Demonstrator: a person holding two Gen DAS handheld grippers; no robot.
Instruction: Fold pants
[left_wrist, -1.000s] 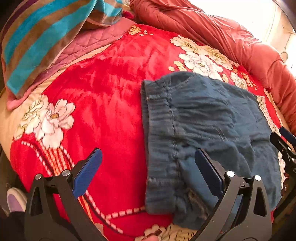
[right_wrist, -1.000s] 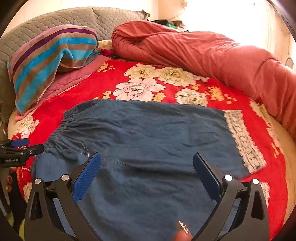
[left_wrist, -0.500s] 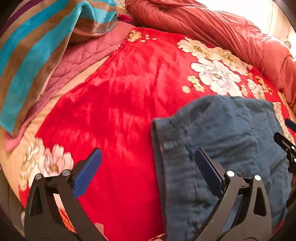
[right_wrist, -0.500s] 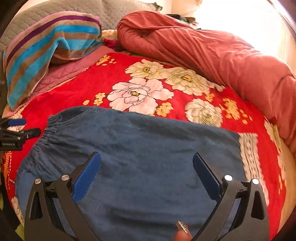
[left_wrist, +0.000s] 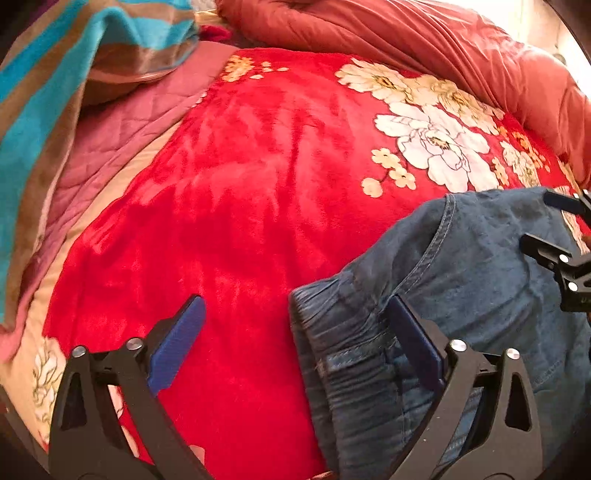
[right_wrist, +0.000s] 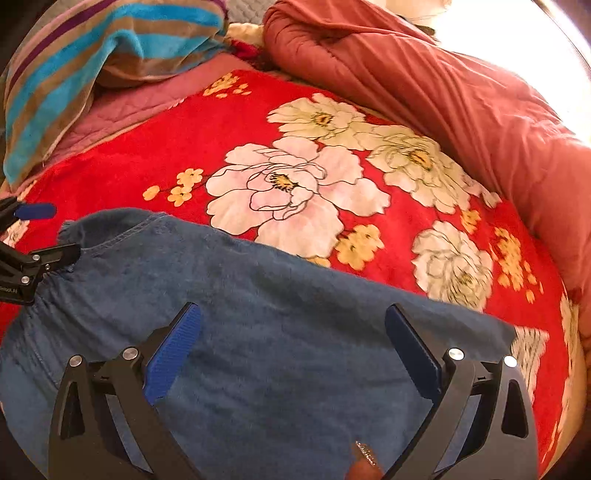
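Blue denim pants (left_wrist: 491, 280) lie flat on the red flowered blanket (left_wrist: 240, 206), waistband to the left and a white lace hem (right_wrist: 530, 345) to the right. My left gripper (left_wrist: 295, 314) hangs over the waistband's far corner. Its jaws are closing, the bunched waistband lies between them, and neither pad presses on the cloth. My right gripper (right_wrist: 291, 317) stands open above the middle of the pants (right_wrist: 277, 302), close to their far edge. Each gripper also shows at the edge of the other's view: the right gripper (left_wrist: 539, 221) and the left gripper (right_wrist: 62, 230).
A rolled salmon quilt (right_wrist: 443, 92) runs along the far and right side of the bed. A striped turquoise and brown towel (right_wrist: 92, 48) lies on a pink quilted cover (left_wrist: 122, 122) at the far left. A fingertip (right_wrist: 364, 467) shows at the bottom edge.
Both grippers have moved forward over the bed and a little lower. The pants now sit lower in both views, and the waistband corner has come between the left fingers.
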